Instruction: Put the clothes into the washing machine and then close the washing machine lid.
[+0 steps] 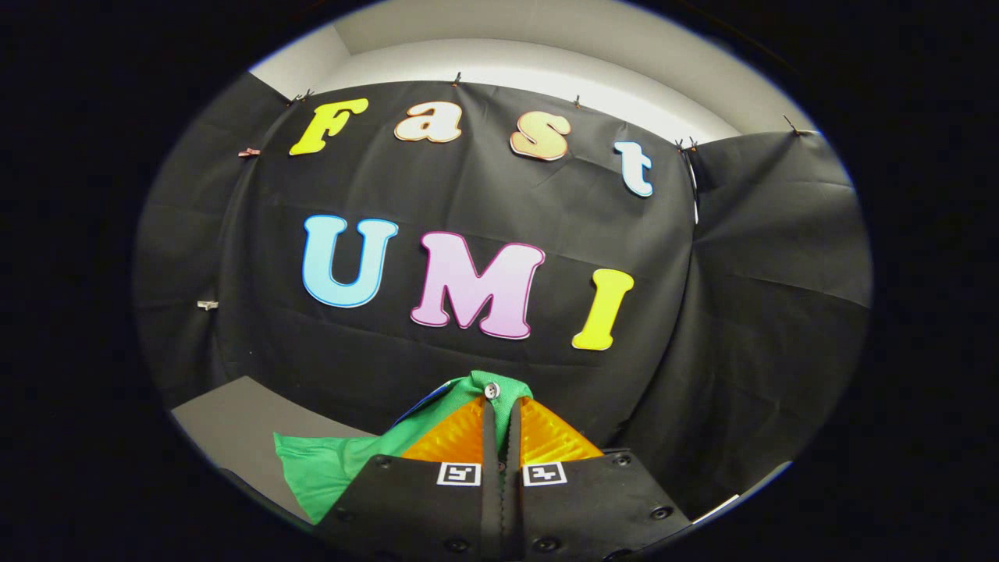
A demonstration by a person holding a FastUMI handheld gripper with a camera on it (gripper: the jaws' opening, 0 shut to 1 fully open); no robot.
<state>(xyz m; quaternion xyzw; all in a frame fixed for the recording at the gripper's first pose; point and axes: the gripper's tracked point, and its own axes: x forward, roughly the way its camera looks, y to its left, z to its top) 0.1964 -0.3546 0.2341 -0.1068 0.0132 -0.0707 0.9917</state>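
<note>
Green cloth [328, 464] drapes the fingertips [503, 417]; open room beyond.

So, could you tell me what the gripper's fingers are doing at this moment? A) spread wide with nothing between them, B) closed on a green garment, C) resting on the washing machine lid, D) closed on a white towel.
B: the gripper has its orange fingers nearly together, pinching the green garment, whose buttoned edge sticks out past the tips.

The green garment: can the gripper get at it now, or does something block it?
Yes, it seems so. The gripper appears already shut on the green garment, its jaws closed with cloth and a button pinched at the tips. Nothing stands between them.
</note>
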